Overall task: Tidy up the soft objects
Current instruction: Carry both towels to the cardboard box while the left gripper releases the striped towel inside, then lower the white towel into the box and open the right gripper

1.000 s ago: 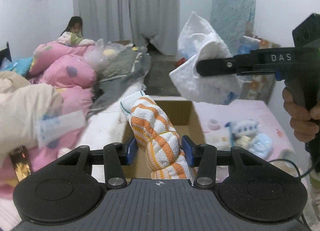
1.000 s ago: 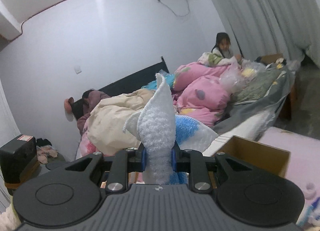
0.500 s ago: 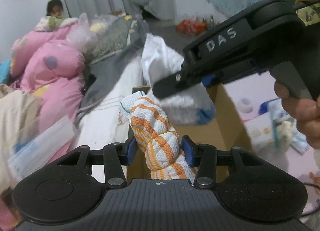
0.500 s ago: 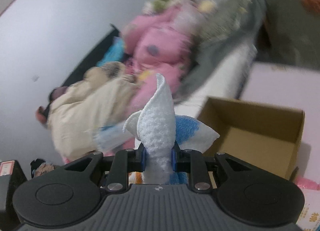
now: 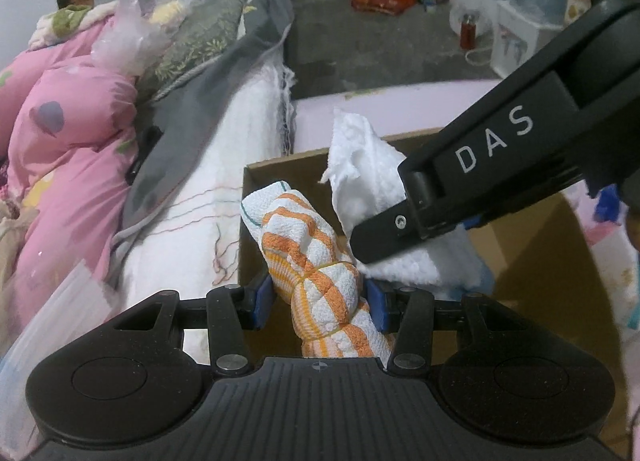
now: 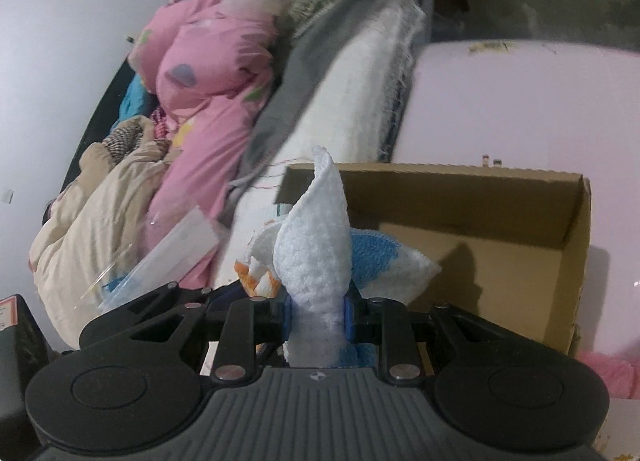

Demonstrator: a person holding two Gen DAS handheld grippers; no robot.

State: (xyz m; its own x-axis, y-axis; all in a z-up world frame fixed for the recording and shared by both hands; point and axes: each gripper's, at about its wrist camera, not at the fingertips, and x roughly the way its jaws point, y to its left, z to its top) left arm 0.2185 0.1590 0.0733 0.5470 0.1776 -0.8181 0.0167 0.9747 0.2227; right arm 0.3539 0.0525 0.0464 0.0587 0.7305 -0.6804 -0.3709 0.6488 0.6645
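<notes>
I've got left gripper [image 5: 318, 303] clamping the striped towel [image 5: 316, 261], right gripper [image 6: 316, 311] pinching the white cloth [image 6: 316, 261]; cardboard box [image 6: 500, 197] just ahead, next I lower and release.

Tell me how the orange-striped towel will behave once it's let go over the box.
Likely floppy: the orange-striped towel bulges around the left hand-held gripper pinching it. Probably light, and unlikely to roll; it should slump into the cardboard box.

left claw [image 5: 320, 299]: clamps striped towel [image 5: 316, 261] | over cardboard box [image 5: 256, 197]
</notes>
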